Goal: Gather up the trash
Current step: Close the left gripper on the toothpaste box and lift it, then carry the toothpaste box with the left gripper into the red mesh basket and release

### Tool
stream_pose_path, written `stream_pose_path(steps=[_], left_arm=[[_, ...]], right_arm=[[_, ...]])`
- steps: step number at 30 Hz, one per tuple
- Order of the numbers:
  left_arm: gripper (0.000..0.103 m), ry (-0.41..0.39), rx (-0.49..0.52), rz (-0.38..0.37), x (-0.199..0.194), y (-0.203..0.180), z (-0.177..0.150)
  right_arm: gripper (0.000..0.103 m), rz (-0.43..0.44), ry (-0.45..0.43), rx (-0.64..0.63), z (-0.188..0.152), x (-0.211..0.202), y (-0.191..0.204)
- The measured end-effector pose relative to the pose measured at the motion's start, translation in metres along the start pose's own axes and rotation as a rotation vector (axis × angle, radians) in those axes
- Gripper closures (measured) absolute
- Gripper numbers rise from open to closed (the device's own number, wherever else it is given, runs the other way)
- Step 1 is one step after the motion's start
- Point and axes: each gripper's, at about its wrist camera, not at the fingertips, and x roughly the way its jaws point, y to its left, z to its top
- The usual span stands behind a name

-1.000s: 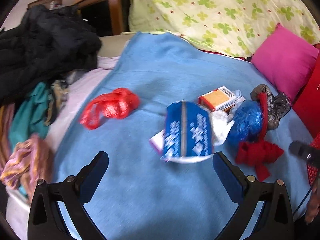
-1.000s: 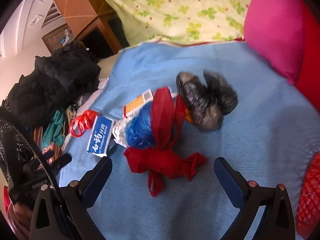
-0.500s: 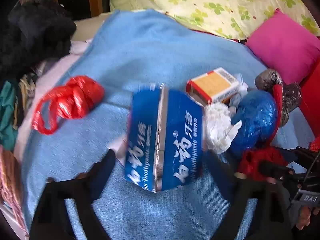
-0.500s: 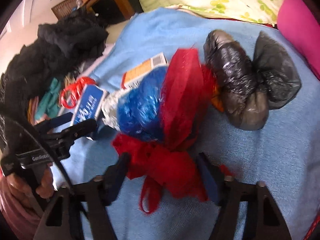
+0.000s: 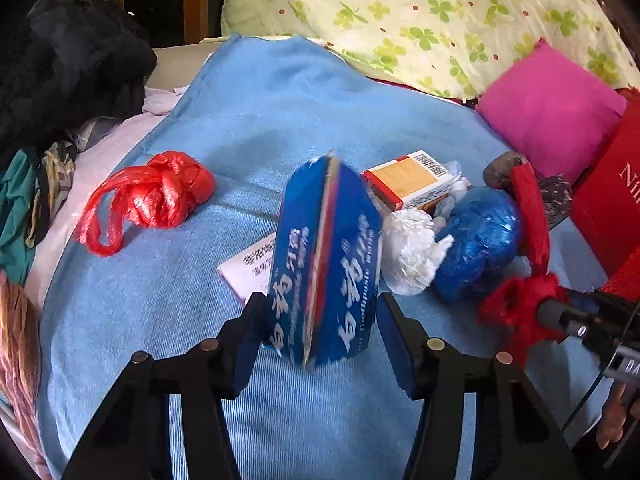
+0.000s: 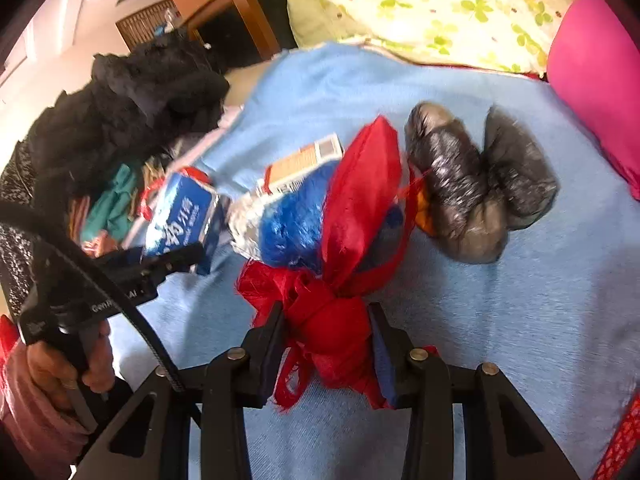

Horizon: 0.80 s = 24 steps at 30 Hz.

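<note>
Left hand-held gripper [image 5: 320, 336]: jaws just closing around a blue toothpaste box [image 5: 326, 264], box tilted up on edge between the pads, left pad against its side, right pad just beside it with contact hard to judge. Under the box, a white printed leaflet [image 5: 250, 270] flat on the blue blanket [image 5: 256, 120].

Right hand-held gripper [image 6: 330, 344]: jaws just closing too, now narrow and pinched on the knotted neck of a red plastic bag [image 6: 360, 208]; red strip of that bag looped over a blue crinkled bag [image 6: 292, 224].

Just beside the blue bag: a crumpled white wad [image 5: 412, 252] and an orange-and-white carton [image 5: 412, 178] with a barcode. Behind the red bag, touching it: a grey-black knotted plastic bag [image 6: 480, 188].

Well apart to the left on the blanket: a second red knotted bag [image 5: 156, 196].

Around the edges: pink pillow [image 5: 548, 108], clover-print bedding [image 5: 420, 12], dark clothing heap [image 5: 68, 68].
</note>
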Motion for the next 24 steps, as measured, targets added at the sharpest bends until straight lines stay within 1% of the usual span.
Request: stream_pose_path(steps=[5, 11, 15, 17, 21, 24], left_arm=[[0.045, -0.035, 0.008, -0.007, -0.025, -0.005, -0.007], [0.045, -0.108, 0.070, -0.042, -0.065, -0.040, -0.006], [0.045, -0.160, 0.141, -0.087, -0.091, -0.076, 0.000], [0.045, -0.183, 0.176, -0.109, -0.103, -0.093, 0.002], [0.045, -0.219, 0.253, -0.183, -0.126, -0.140, 0.007], [0.045, -0.237, 0.311, -0.243, -0.138, -0.175, 0.009]], right_arm=[[0.061, 0.039, -0.083, 0.011, -0.003, -0.033, -0.005], [0.061, 0.093, -0.235, 0.008, -0.010, -0.084, -0.011], [0.061, 0.115, -0.343, 0.021, -0.015, -0.116, -0.011], [0.061, 0.119, -0.407, 0.034, -0.019, -0.139, -0.016], [0.061, 0.128, -0.525, 0.086, -0.032, -0.186, -0.037], [0.061, 0.121, -0.586, 0.132, -0.043, -0.212, -0.053]])
